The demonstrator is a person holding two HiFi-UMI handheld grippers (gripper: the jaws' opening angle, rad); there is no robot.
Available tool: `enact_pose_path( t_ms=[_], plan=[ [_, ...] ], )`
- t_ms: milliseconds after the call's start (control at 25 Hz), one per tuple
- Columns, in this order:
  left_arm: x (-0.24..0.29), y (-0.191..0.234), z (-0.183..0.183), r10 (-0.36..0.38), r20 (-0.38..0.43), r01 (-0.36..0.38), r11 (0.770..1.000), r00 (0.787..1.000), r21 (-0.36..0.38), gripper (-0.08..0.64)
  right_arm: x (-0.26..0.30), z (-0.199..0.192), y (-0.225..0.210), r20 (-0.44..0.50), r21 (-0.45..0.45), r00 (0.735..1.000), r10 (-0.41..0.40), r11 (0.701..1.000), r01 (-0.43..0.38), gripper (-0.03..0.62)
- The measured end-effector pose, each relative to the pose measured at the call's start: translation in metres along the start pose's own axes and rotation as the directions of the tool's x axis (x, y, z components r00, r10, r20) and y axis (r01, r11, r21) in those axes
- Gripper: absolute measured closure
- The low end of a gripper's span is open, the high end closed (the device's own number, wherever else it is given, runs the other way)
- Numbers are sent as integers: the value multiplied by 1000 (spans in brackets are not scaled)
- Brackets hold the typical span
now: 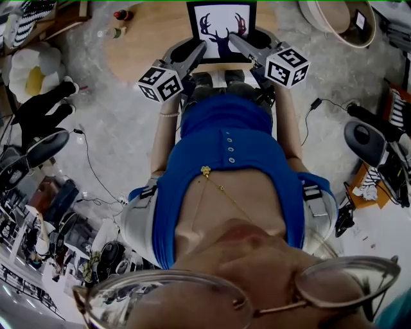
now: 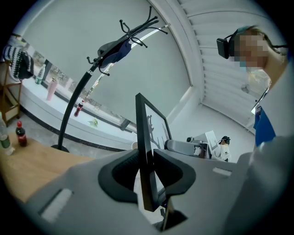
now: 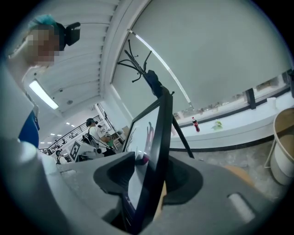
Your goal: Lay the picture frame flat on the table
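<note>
A black picture frame (image 1: 221, 29) with a deer silhouette stands upright on the round wooden table (image 1: 144, 45) at the top of the head view. My left gripper (image 1: 203, 46) grips its left edge. In the left gripper view both pads sit against the thin black frame (image 2: 145, 137), so my left gripper (image 2: 146, 170) is shut on it. My right gripper (image 1: 234, 38) reaches the frame's right edge. In the right gripper view the frame (image 3: 161, 133) lies deep between the jaws of my right gripper (image 3: 151, 173), which straddle it with slack on the glass side.
Two small bottles (image 1: 121, 15) stand at the table's far left. A round white bin (image 1: 334, 19) is at the back right, and office chairs (image 1: 369, 138) flank me. A coat stand (image 2: 92, 69) rises behind the table, and a cola bottle (image 2: 20, 133) stands at its left.
</note>
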State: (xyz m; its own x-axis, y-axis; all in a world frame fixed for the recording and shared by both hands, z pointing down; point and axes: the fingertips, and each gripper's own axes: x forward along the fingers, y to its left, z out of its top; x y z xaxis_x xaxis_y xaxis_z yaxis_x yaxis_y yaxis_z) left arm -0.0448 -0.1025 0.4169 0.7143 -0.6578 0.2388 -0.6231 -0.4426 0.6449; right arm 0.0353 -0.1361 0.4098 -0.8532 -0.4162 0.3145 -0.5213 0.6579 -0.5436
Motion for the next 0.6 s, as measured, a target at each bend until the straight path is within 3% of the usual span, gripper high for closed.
enact_pose_path(
  t_ms=[240,600],
  plan=[
    [7,15,-21,34,-45,-35,999,998,-24,466,7,-22,-15,-52,45,998,-18,999,20,422],
    [20,39,-56,84,-105,-85,996,991,-12,465,16,-55,-38,-110,42,993,-44,998,49,420]
  ],
)
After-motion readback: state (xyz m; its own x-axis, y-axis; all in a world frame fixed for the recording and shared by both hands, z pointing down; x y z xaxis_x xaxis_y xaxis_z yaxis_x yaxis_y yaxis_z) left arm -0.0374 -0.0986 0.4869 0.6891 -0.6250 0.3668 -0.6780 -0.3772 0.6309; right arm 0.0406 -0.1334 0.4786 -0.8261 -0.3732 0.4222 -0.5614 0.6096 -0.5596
